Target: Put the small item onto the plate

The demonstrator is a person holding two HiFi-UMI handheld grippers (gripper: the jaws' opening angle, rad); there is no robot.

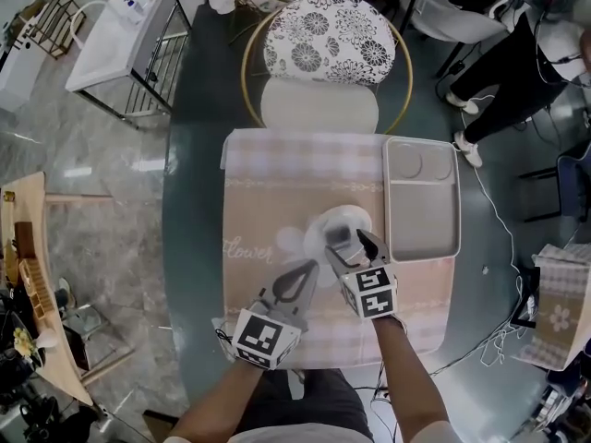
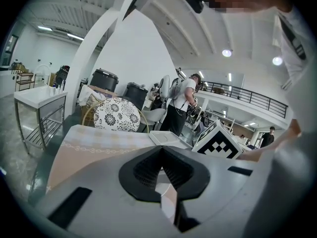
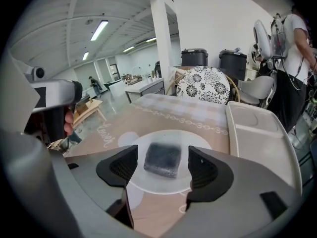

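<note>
Over on the left, the left gripper (image 1: 294, 282) hangs low at the near edge of the pink placemat (image 1: 277, 192), just left of the plate. Its fingers (image 2: 148, 167) are pressed together with nothing between them. It looks parked there to keep out of the way, since this job needs only one tool.

Moving to the centre, here's the white plate (image 1: 349, 218), sitting on the placemat in the middle of the dark counter (image 1: 199, 155). And there it is: the small item (image 3: 162, 159), a dark squarish block, lies flat on the plate, a touch near of its middle.

Now the right gripper (image 1: 355, 245), poised right over the plate. Its fingers (image 3: 119, 167) are spread wide, one on each side of the block, with clear gaps on both flanks, so it grips nothing. That straddle fits a straight set-down, and the block appears to rest on its own weight. I'd call the placement as good as made; what's left is a clean lift away without nudging it.

Far right, the pale compartment tray (image 1: 422, 212) lies just beside the plate, unused.
</note>
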